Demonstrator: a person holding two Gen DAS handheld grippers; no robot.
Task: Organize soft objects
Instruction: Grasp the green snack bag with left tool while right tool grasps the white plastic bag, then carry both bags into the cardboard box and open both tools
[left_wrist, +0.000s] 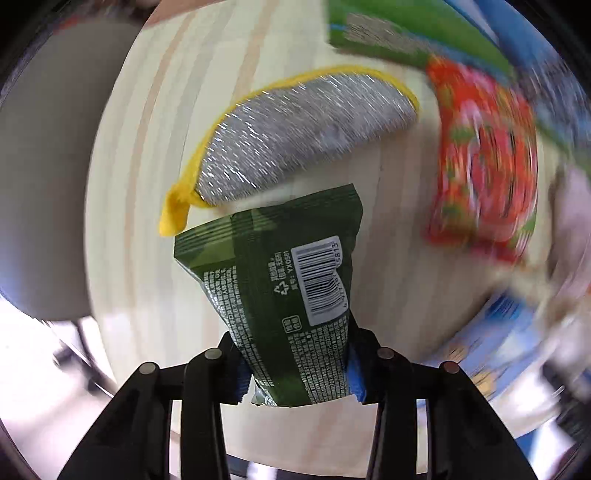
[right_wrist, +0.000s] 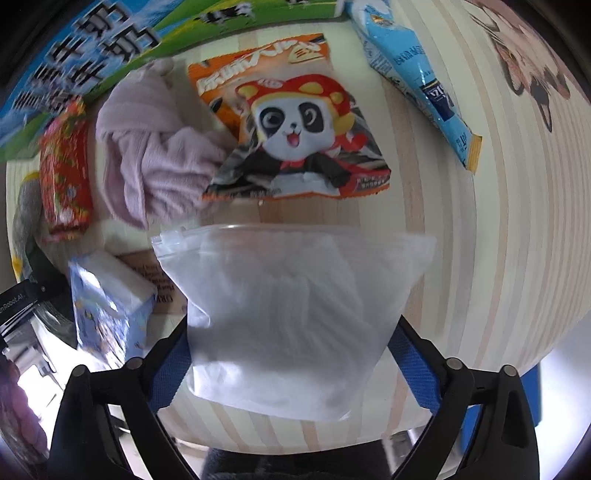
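My left gripper (left_wrist: 295, 373) is shut on a dark green snack packet (left_wrist: 280, 288) with a barcode, held above the table. Beyond it lies a silver scouring pad with a yellow rim (left_wrist: 295, 136). My right gripper (right_wrist: 291, 365) is shut on a frosted white zip bag (right_wrist: 291, 314), held over the table. A pink knitted cloth (right_wrist: 147, 155) lies behind it to the left, next to an orange panda snack bag (right_wrist: 295, 129). A red snack packet (left_wrist: 484, 162) shows in both views (right_wrist: 64, 166).
A pale striped wooden table (right_wrist: 498, 221) carries everything. A green and blue box (right_wrist: 92, 48) stands at the back left. A light blue sachet (right_wrist: 417, 77) lies at the back right. A blue tissue pack (right_wrist: 107, 310) sits to the left of the zip bag.
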